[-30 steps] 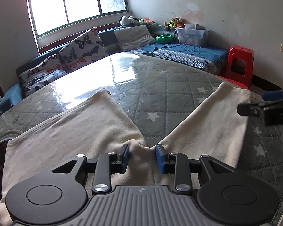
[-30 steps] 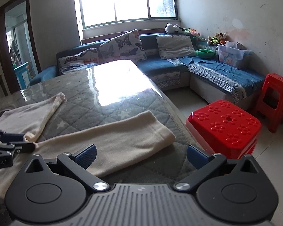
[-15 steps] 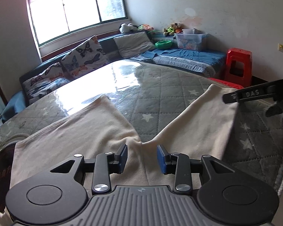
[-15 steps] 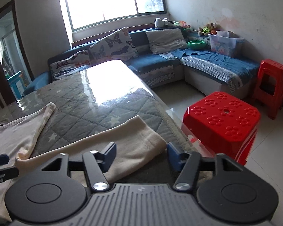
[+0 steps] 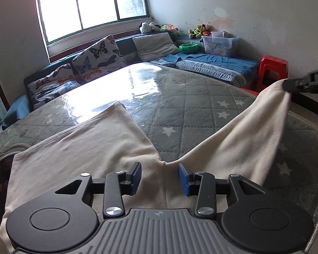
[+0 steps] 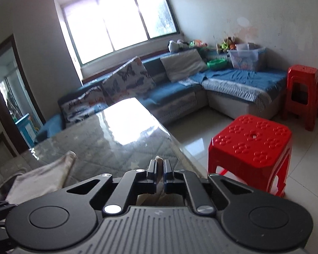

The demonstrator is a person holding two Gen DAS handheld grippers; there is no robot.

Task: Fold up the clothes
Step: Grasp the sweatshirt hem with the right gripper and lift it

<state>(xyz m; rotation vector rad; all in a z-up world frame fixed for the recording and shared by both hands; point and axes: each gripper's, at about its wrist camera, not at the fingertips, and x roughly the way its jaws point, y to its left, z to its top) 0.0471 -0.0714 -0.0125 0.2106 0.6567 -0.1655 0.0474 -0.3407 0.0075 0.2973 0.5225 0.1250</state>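
Observation:
A pair of cream trousers (image 5: 78, 154) lies on the grey quilted table (image 5: 193, 110), its legs spread in a V. My left gripper (image 5: 160, 174) hovers open over the crotch, with fabric below its blue pads. The right leg (image 5: 254, 133) is lifted off the table at its cuff, where my right gripper (image 5: 290, 85) pinches it at the far right. In the right wrist view that gripper (image 6: 159, 167) is shut on the cuff, a cream tip showing between its fingers. The other leg (image 6: 46, 175) lies flat at lower left.
A red stool (image 6: 252, 148) stands close to the table's right edge, and a taller red stool (image 6: 303, 95) sits by the wall. A blue corner sofa (image 6: 233, 86) with cushions runs behind the table. A doorway (image 6: 8, 97) opens at left.
My right gripper closed on the cuff of the right leg and raised it off the table. The left gripper stayed open over the crotch.

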